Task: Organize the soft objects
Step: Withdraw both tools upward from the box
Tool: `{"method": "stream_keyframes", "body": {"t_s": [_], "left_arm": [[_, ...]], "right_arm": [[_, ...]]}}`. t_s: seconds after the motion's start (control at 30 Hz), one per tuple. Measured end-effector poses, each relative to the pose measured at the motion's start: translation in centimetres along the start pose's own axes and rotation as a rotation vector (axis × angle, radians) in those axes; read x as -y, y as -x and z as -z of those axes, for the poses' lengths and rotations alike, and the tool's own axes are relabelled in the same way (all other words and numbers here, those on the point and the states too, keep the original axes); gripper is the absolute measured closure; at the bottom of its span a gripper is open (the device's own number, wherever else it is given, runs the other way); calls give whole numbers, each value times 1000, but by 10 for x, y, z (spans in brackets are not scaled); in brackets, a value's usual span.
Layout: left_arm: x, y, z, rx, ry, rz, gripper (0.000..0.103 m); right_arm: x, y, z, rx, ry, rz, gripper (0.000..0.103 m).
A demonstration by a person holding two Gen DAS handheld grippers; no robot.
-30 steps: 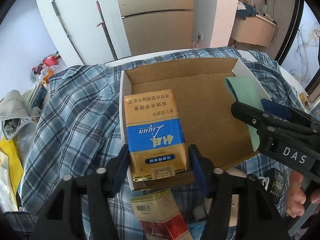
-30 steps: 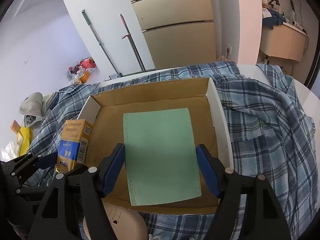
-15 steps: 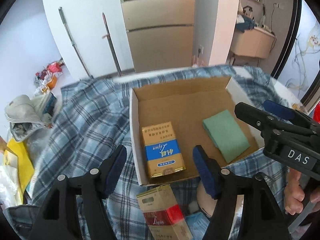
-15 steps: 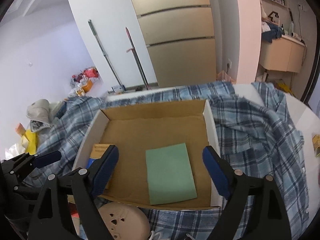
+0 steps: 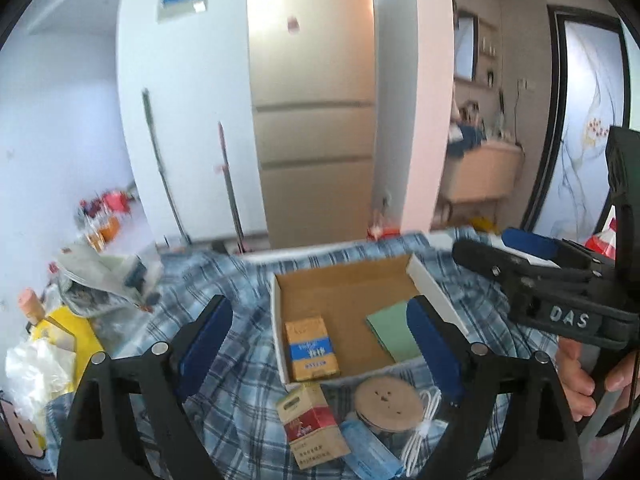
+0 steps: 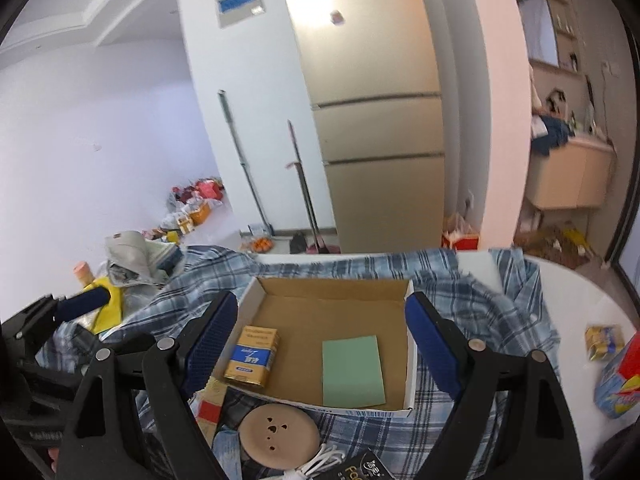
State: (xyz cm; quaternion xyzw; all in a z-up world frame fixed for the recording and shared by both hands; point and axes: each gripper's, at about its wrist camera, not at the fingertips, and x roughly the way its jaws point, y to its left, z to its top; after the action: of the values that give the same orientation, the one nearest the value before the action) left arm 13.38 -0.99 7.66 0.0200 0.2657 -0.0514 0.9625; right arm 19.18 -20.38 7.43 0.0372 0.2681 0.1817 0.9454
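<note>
Lifting both released tools, left tool just widened and right tool empty, clear of the box holding green cloth and pack; next target the mask.

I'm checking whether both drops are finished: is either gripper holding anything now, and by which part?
Nothing is held. The left gripper and right gripper are open, above the cardboard box where the yellow pack and green cloth lie.

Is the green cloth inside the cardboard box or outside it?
Inside. The green cloth lies flat on the floor of the cardboard box, near its right wall, apart from the yellow pack.
</note>
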Motion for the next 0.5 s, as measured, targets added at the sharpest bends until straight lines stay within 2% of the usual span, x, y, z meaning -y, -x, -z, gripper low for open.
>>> {"method": "stream_keyframes", "body": {"t_s": [0.17,0.2,0.23,0.3,0.5], "left_arm": [[-2,28,16,155,-1,12,10],[-1,31,20,167,-10,0,7],[-1,35,25,181,-12,-9,1],[-2,42,35,220,3,6,0],[-7,49,61,277,18,-14,0]], "right_arm": [[1,20,15,45,19,-39,14],[3,22,19,53,10,-47,12],[4,23,22,61,4,-51,9],[6,25,30,80,-5,-47,4],[10,28,53,73,4,18,4]]}}
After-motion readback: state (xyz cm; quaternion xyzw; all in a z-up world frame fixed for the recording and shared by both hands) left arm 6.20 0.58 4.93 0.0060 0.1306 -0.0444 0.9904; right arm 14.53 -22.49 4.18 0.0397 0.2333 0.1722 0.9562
